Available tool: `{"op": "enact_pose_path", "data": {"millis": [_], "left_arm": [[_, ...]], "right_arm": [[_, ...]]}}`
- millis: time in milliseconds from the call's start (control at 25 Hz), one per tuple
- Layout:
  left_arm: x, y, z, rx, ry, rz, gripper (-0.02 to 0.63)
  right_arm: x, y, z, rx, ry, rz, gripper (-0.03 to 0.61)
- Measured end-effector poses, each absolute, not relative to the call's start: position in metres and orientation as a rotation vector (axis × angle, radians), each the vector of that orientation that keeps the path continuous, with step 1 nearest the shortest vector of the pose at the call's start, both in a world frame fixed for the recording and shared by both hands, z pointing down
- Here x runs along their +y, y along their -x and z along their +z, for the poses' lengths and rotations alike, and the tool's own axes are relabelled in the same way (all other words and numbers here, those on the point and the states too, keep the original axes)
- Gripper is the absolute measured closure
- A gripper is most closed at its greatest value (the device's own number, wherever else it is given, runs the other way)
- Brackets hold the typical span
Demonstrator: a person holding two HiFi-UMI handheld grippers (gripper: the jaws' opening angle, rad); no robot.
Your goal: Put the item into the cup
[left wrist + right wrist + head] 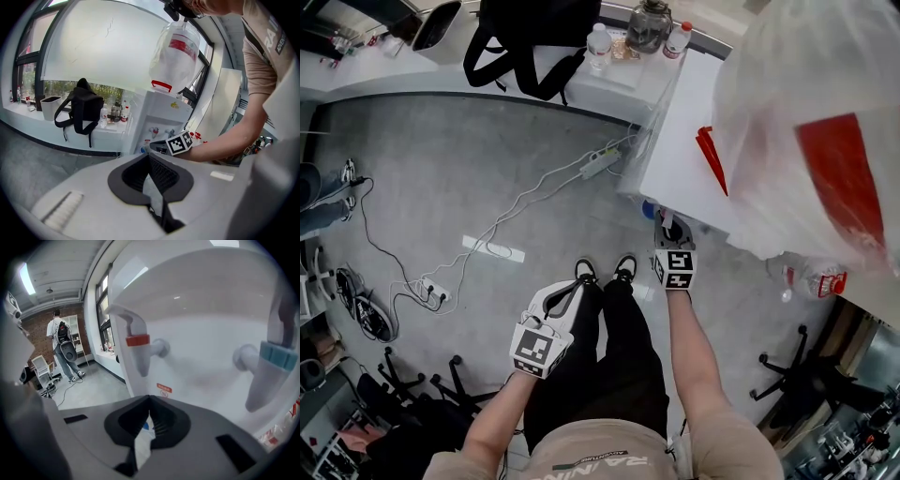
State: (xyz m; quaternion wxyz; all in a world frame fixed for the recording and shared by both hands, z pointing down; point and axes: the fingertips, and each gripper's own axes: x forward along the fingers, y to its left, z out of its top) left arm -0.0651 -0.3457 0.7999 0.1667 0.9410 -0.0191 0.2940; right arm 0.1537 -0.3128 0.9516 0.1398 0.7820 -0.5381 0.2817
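Glossy white plastic forms the water dispenser [201, 329]; its bottle [773, 89], at two o'clock, is translucent plastic. The floor [450, 169] is matt grey, the backpack [525, 37] black cloth.

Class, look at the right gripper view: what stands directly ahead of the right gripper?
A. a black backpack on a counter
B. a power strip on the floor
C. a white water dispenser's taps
C: the right gripper faces the white water dispenser, its red-capped tap at left and blue-capped tap at right filling the view.
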Motion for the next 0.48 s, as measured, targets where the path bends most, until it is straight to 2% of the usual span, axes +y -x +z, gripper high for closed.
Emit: {"op": "enact_pose_path", "data": {"millis": [480], "left_arm": [[-0.344,0.076,0.81,-0.092,-2.648,0.846,0.606]], "right_arm": [[-0.312,-0.156,0.958,-1.552,-2.249,0.778,0.566]]}}
